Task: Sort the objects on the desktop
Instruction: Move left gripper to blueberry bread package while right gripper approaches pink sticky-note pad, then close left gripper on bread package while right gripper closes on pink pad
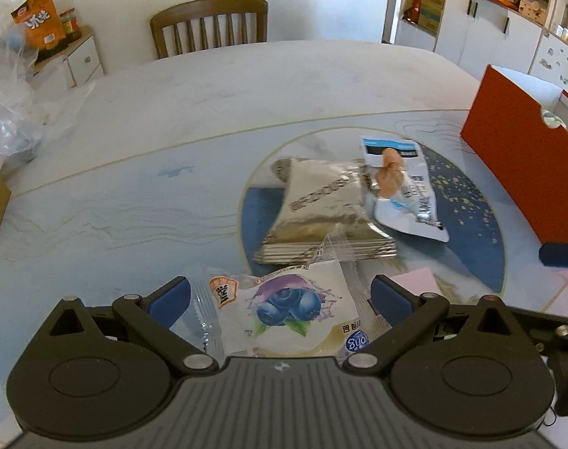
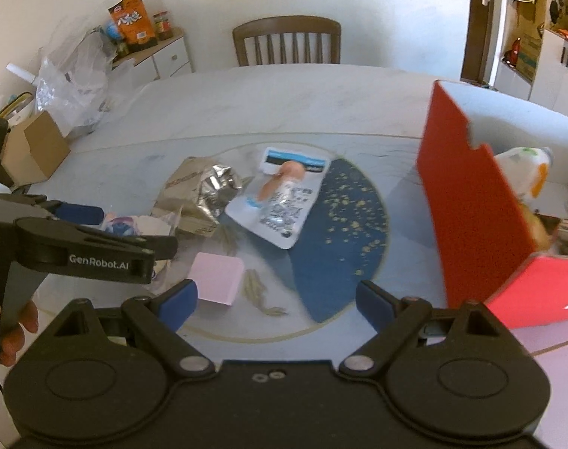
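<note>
Left gripper (image 1: 280, 301): fingers spread, blueberry snack packet (image 1: 284, 310) lying between them, contact not discernible. "GenRobot.AI" printed on its side. Right gripper (image 2: 276, 301): fingers spread, nothing held; pink block (image 2: 217, 277) at 10 o'clock, red box (image 2: 467, 202) at 2 o'clock. Silver packet (image 1: 321, 202) lettering blurred.

snack packets: 3 (image 1: 323, 202) (image 1: 401, 187) (image 1: 284, 310) | pink block: 1 (image 2: 217, 277) | red box: 1 (image 2: 474, 217) | chair: 1 (image 2: 286, 40)
</note>
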